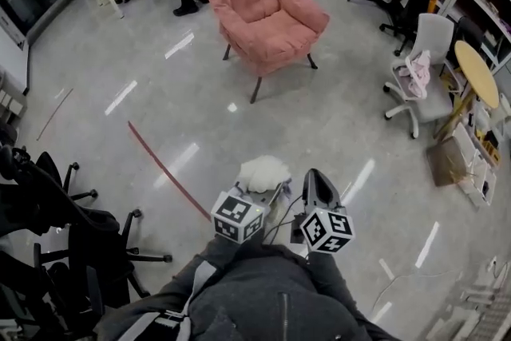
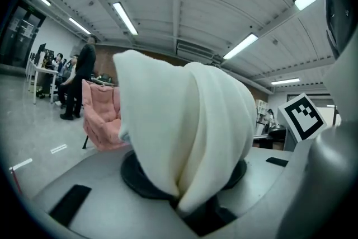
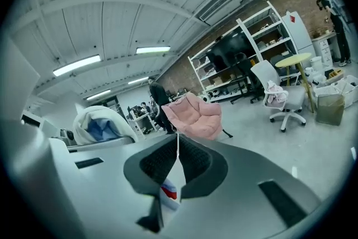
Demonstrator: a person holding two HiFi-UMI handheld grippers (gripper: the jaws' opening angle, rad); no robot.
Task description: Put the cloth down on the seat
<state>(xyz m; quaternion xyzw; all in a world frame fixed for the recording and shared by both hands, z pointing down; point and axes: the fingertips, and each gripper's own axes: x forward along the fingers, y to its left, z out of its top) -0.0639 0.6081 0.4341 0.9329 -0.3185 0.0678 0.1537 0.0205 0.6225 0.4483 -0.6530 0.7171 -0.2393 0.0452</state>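
While aloft — cloth point(image 2: 184, 126) in left claw point(image 2: 186, 194)

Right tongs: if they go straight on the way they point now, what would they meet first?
Probably the pink armchair: it shows just beyond the tips of the right tongs, with only floor between. Depth is unclear.

On my feed right now I'm counting one pink padded armchair point(image 1: 263, 8), one white fluffy cloth point(image 1: 263, 172), and two grippers, the left gripper point(image 1: 270, 192) and the right gripper point(image 1: 314, 176). One white swivel office chair point(image 1: 419, 72) off to the right, one round wooden table point(image 1: 477, 72) beside it, and one red line on the floor point(image 1: 168, 170).
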